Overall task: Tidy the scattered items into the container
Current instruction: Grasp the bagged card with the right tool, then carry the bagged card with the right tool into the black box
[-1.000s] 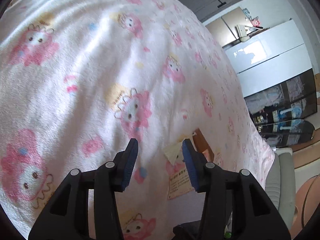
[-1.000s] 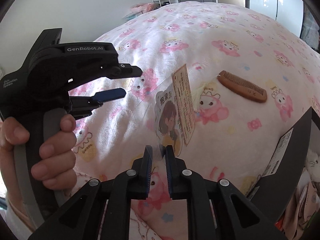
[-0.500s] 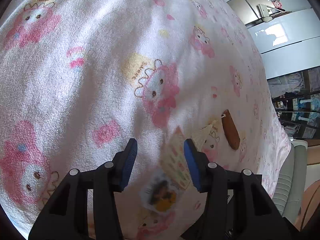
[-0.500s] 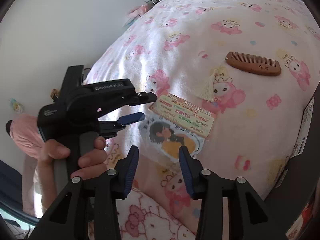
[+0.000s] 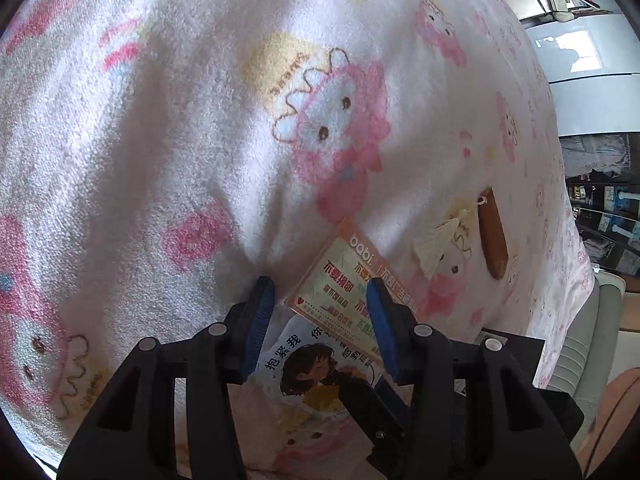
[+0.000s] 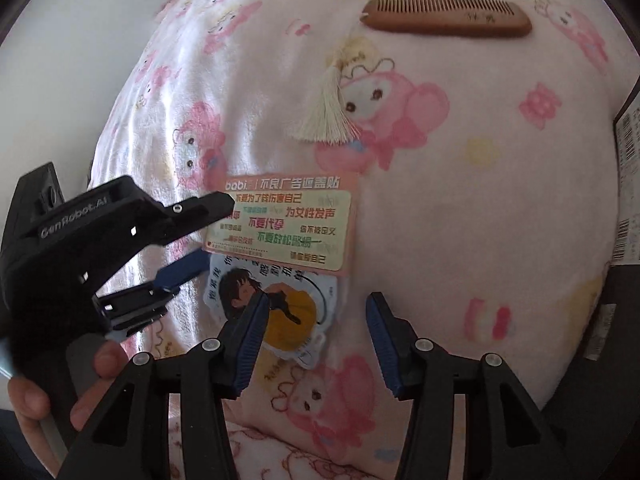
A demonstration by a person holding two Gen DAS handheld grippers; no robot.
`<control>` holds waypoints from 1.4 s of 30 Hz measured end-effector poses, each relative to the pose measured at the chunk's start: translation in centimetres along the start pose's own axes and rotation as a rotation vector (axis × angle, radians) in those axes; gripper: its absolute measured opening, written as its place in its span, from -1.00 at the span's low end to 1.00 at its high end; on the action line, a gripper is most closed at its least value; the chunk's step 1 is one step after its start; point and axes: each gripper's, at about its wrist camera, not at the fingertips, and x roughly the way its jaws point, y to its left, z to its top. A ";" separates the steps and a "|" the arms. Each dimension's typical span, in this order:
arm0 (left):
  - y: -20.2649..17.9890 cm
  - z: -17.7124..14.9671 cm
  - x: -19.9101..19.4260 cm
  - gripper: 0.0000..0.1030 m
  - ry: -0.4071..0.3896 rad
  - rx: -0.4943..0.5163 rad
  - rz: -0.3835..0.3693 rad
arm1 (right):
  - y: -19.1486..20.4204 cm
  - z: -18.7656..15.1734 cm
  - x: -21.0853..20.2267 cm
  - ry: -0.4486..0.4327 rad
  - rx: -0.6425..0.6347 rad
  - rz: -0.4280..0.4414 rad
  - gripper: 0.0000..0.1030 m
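A sticker pack (image 6: 280,224), a pink and green text card with a cut-out girl sticker (image 6: 280,316) below it, lies flat on the pink cartoon blanket (image 6: 480,168). My right gripper (image 6: 316,304) hovers over its lower end. Its jaws are opening, and no pad presses on the pack. My left gripper (image 6: 204,236) comes in from the left, open, level with the card's left edge. In the left wrist view the card (image 5: 344,280) shows between the open left gripper's (image 5: 319,286) pads. A wooden comb (image 6: 448,20) with a cream tassel (image 6: 328,116) lies beyond the pack.
A black box (image 6: 624,208) with barcode labels stands at the right edge of the bed, also seen as the black box's corner (image 5: 516,344). A person's hand (image 6: 60,392) holds the left gripper. Cabinets and shelves (image 5: 592,184) stand past the bed.
The right gripper, earlier shut on the upright sticker pack, has opened and let it go. The pack now lies flat on the blanket. Both grippers have sunk and tilted down toward it.
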 end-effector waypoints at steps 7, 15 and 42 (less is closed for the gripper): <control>-2.2 -1.7 -2.0 -0.53 -0.076 0.151 -0.019 | 0.6 -0.4 -3.8 -0.154 -0.034 0.038 -0.49; -7.0 -7.3 -6.9 -0.59 -0.080 0.346 -0.225 | -0.2 -3.4 -13.9 -0.350 -0.019 0.144 -0.53; -19.7 -25.8 -1.3 -0.61 0.023 0.761 -0.139 | -14.8 -13.4 -22.9 -0.489 0.193 -0.199 -0.52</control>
